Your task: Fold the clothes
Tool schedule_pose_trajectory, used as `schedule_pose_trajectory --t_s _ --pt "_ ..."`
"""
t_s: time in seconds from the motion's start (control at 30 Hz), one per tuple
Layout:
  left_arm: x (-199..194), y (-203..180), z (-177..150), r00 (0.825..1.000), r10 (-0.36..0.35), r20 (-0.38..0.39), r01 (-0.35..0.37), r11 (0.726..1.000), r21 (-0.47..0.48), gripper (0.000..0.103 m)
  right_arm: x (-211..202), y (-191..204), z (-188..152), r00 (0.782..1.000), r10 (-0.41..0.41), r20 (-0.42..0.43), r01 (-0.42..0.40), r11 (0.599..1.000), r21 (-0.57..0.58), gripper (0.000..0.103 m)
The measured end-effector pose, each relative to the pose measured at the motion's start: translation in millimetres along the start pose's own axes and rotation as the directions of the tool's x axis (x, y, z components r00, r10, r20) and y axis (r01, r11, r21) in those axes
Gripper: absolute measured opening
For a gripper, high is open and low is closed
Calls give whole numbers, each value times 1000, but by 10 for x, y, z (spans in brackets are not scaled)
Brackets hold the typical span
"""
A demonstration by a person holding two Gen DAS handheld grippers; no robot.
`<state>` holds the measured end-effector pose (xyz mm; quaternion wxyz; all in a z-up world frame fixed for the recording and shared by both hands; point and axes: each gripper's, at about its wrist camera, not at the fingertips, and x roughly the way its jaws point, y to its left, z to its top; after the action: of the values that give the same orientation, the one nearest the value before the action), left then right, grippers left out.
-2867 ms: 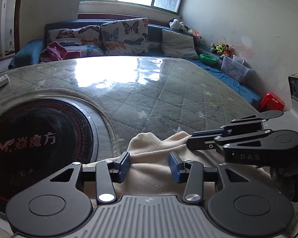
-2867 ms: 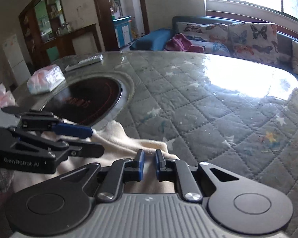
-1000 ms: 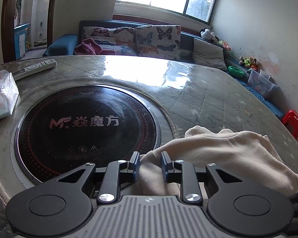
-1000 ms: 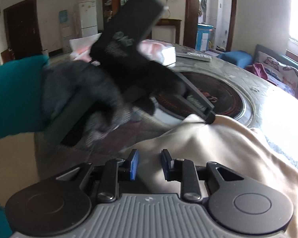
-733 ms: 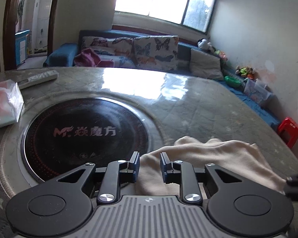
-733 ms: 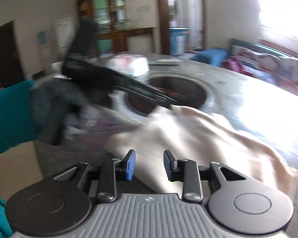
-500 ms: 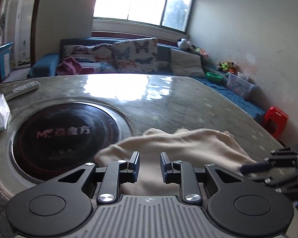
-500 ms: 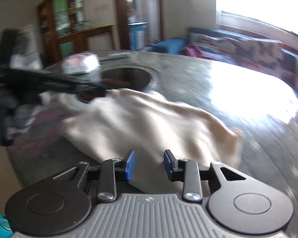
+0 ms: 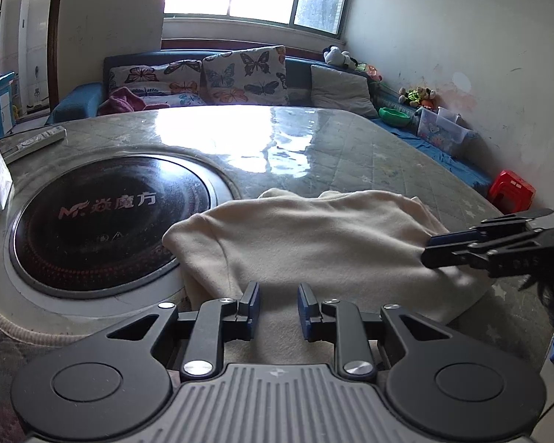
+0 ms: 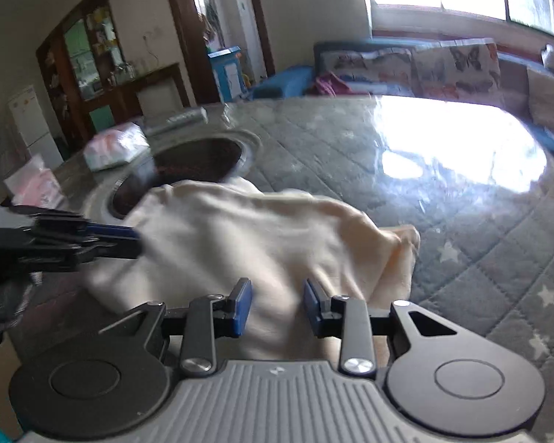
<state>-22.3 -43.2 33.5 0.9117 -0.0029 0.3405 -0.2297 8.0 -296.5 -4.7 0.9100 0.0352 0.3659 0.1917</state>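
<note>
A cream garment (image 9: 314, 236) lies bunched on the quilted table (image 9: 351, 147), its left end overlapping the rim of the round black hob (image 9: 103, 221). My left gripper (image 9: 279, 310) is shut on its near edge, and cloth fills the gap between the blue pads. From the right wrist view, this gripper (image 10: 134, 240) pinches the garment's (image 10: 247, 236) left end. My right gripper (image 10: 277, 308) has cloth between its jaws, which are closing. In the left wrist view its tips (image 9: 430, 249) bite the right end.
A remote (image 9: 37, 140) and a plastic packet (image 10: 114, 146) lie at the table's far left. Behind the table stands a sofa with butterfly cushions (image 9: 240, 74). A red stool (image 9: 511, 190) and toy boxes line the right wall.
The two grippers have drawn apart and the garment now stretches wider between them. The right wrist view has swung right, and the left gripper sits lower in it.
</note>
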Motion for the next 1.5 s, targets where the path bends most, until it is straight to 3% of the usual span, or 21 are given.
schedule_pose_trajectory --t_s 0.23,0.43,0.57,0.87,1.07,1.27,1.5 --pt "-46 24 28 1000 -11 11 11 1000 -2 25 34 -32 242 998 -41 45 42 999 -26 27" --pt "18 78 2 1000 -1 -11 1 1000 -15 25 369 -172 340 996 -92 1 92 996 -21 26" --pt "-28 84 30 1000 -5 1 5 1000 -19 25 343 -138 396 991 -135 22 136 989 -59 28" --pt "-10 112 69 1000 16 5 -15 999 -43 26 569 202 607 1000 23 5 -22 995 -93 29" --pt "0 133 45 1000 16 -5 -16 999 -49 26 988 452 668 1000 -15 -17 12 987 -159 33" --pt "-99 158 81 999 35 28 -34 997 -64 33 715 393 675 1000 6 9 -5 991 -137 34" --pt "-54 225 32 998 60 12 -59 995 -86 33 284 399 368 1000 1 -1 -2 984 -181 36"
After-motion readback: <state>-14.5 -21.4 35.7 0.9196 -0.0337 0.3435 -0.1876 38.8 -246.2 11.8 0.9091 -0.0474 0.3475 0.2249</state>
